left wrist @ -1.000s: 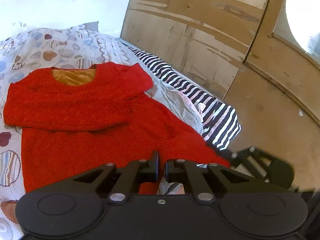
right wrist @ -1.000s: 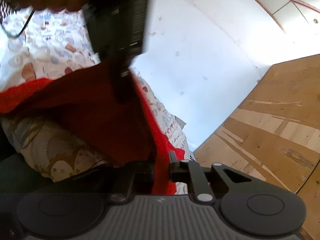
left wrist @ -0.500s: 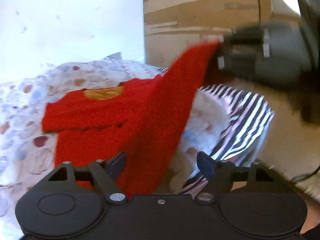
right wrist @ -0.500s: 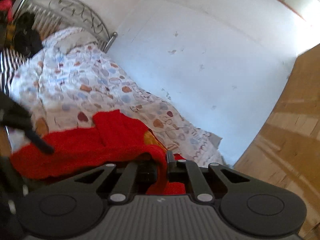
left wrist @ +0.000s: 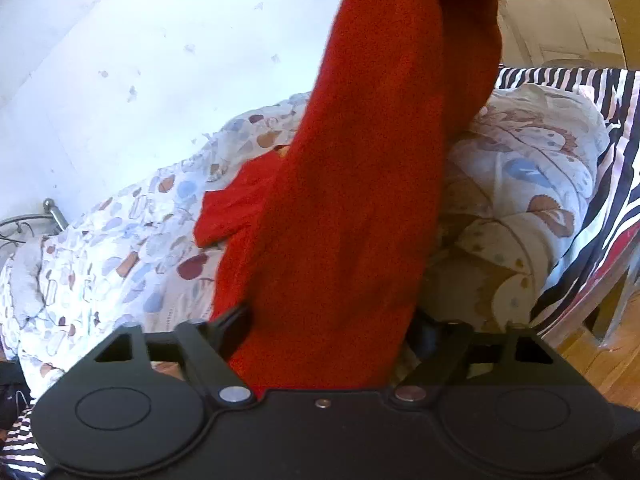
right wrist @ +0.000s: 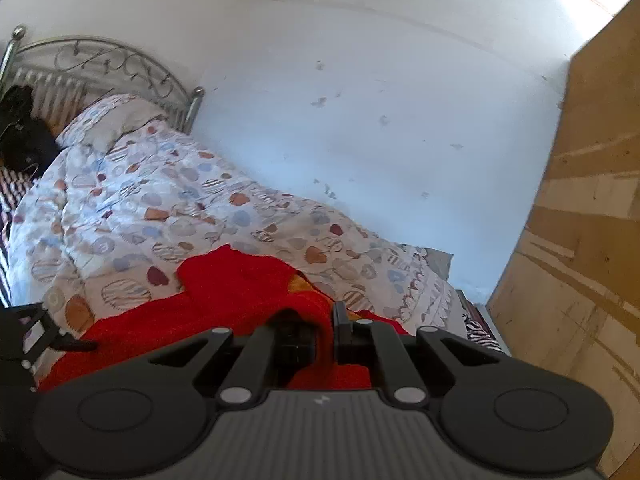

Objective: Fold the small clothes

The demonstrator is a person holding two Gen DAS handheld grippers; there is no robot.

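Left wrist view: spread left tongs (left wrist: pixel 332 328), just narrowing, straddle red sweater (left wrist: pixel 360 184); right tongs (right wrist: pixel 324 326) pinch it.

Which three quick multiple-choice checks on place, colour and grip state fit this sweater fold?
1. The sweater partly rests on: A the patterned duvet; B the floor; C a chair.
2. The lining at its neck is: A green; B orange; C black.
3. The right gripper is: A open, empty; B shut on the sweater; C shut on a pillow.
Key: 1 A, red knit spreads over the bedding; 2 B, orange shows inside the collar; 3 B, closed jaws pinch a red fold.
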